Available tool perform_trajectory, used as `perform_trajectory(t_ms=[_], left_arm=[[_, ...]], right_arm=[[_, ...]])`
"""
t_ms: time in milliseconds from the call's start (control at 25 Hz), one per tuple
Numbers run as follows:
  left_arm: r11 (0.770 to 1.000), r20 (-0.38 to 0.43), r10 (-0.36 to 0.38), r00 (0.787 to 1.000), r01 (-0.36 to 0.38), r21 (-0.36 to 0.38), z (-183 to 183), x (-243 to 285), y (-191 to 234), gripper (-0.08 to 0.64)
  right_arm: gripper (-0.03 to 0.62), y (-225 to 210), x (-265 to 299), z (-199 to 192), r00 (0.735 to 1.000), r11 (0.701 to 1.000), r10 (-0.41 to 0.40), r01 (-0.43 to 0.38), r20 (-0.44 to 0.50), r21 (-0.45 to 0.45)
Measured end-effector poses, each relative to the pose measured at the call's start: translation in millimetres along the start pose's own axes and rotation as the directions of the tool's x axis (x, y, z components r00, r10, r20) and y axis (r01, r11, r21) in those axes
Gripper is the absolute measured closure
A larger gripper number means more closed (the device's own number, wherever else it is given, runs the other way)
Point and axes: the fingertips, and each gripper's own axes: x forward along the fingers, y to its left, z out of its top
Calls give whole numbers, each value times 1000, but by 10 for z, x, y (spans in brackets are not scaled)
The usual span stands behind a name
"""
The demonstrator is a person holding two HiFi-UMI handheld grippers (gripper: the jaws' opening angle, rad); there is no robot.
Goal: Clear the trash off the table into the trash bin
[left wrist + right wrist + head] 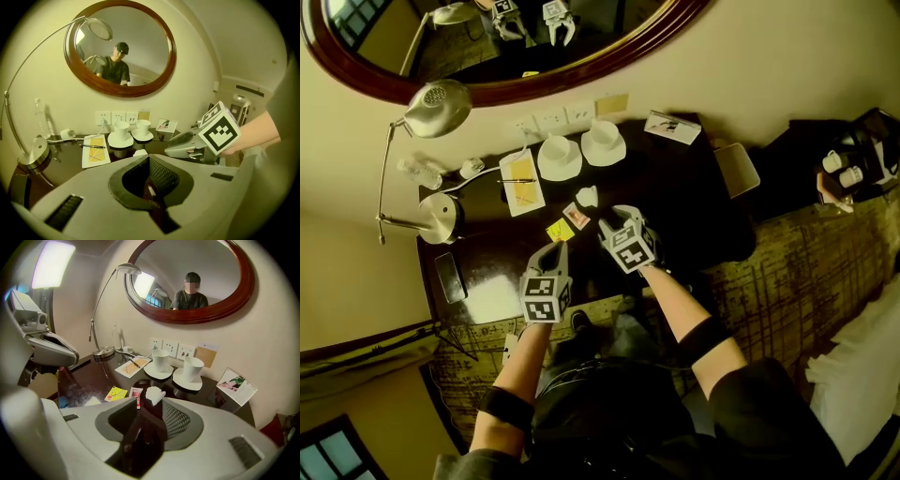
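Note:
On the dark table [675,202] lie a crumpled white tissue [587,196], a red-and-white packet [577,217] and a yellow slip [560,229]. My right gripper [614,220] hovers just short of the tissue [153,394], open, and only the bare table shows between its jaws. The packet [136,392] and the yellow slip [116,393] sit to the left of its tips. My left gripper [555,248] is over the table's near edge, just short of the yellow slip. It is shut, and I see nothing held in it. In the left gripper view [146,159] the right gripper [187,145] shows on the right.
Two white cups on saucers [559,157] [604,142] stand at the back by the wall sockets. A notepad with a pen [522,182] and a desk lamp base [441,216] are on the left. A picture card [672,127] and a beige box [736,169] are on the right.

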Motion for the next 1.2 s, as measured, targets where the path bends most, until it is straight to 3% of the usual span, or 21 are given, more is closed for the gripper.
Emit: perform_trajectory(t_ms=[80,160,800,920,1200], left_arm=[[1000,-7,18,1000,-18,-21,-4,75,29,557],[999,-13,32,999,-33,-38,-19,159,45,557],[982,-35,141,989,-144,-123,-98,586,253,557],[978,-38,162,986,-166,-126,-143,557,314,557],[976,-47,162,986,-167,-138,-216,504,352,557]], right_arm=[[355,-45,190,-14,999,1000,26,-26,-28,-15],[339,-97,387,-41,997,999,48,-49,-58,-18],[335,-302,1444,-227,972,987,160,-161,-175,6],[346,-272,1511,-264,965,984,175,-178,-194,2],[482,-208,1471,-260,962,979,199,-205,-189,-13]])
